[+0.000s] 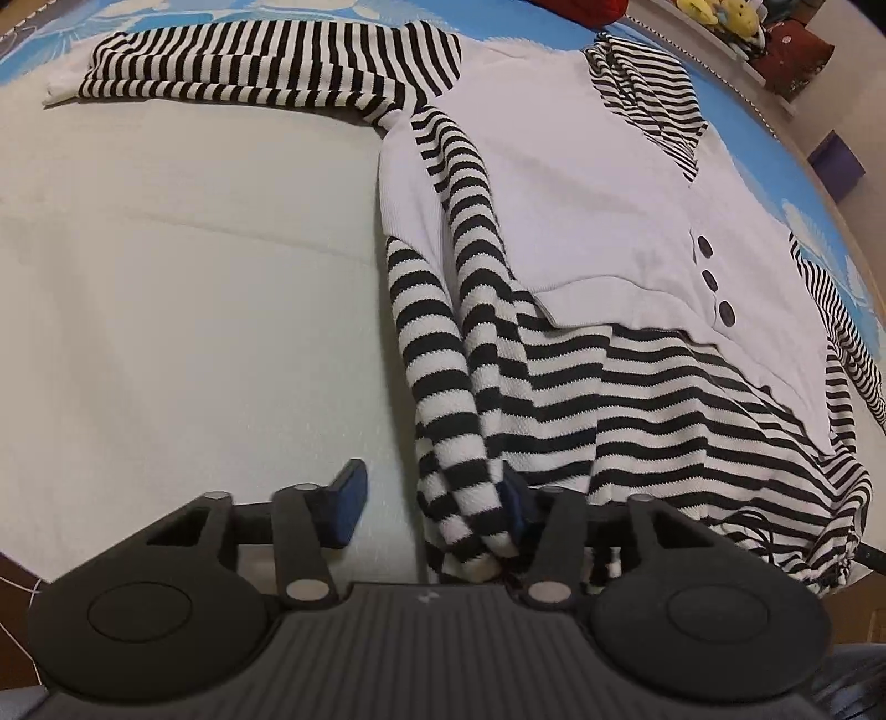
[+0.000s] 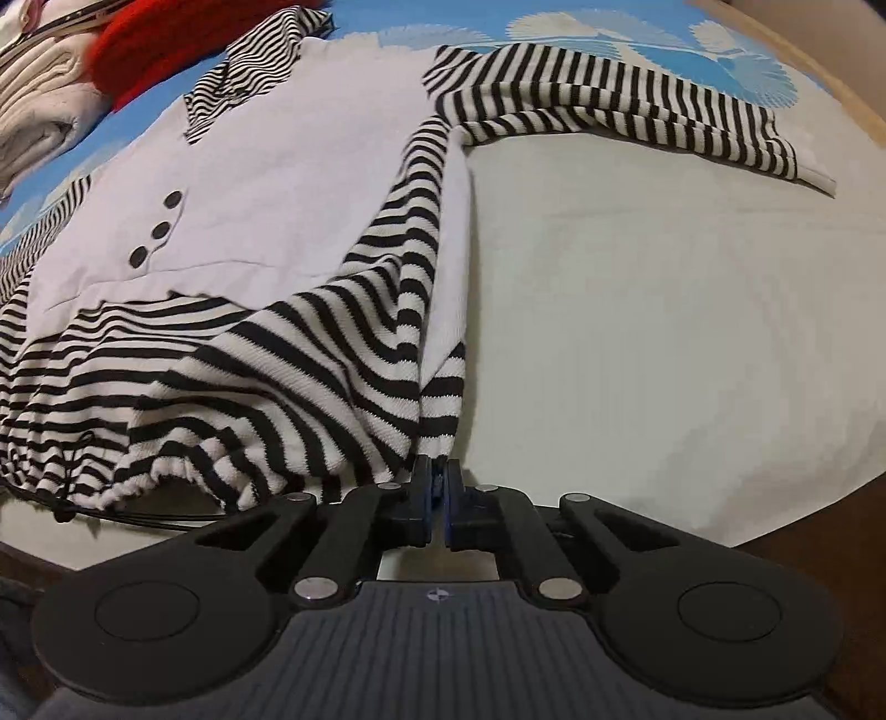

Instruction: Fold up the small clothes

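While a red knit (image 2: pixel 149 50) and folded cream cloth (image 2: pixel 39 105) crowd the far edge: striped white sweater (image 2: pixel 277 183) spread on pale bedding (image 2: pixel 637 310), three dark buttons (image 2: pixel 160 230). Right gripper (image 2: pixel 438 493) clamped on striped hem; left gripper (image 1: pixel 429 507) spread wide around bunched fabric. No legible writing.

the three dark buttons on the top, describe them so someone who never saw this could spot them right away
Start at the white bed sheet, where a white and black-striped top lies spread out. On its plain white front panel, just above the striped hem section, three dark round buttons sit in a short slanted row. They are the only solid dark dots on the top; everything else dark is stripes.
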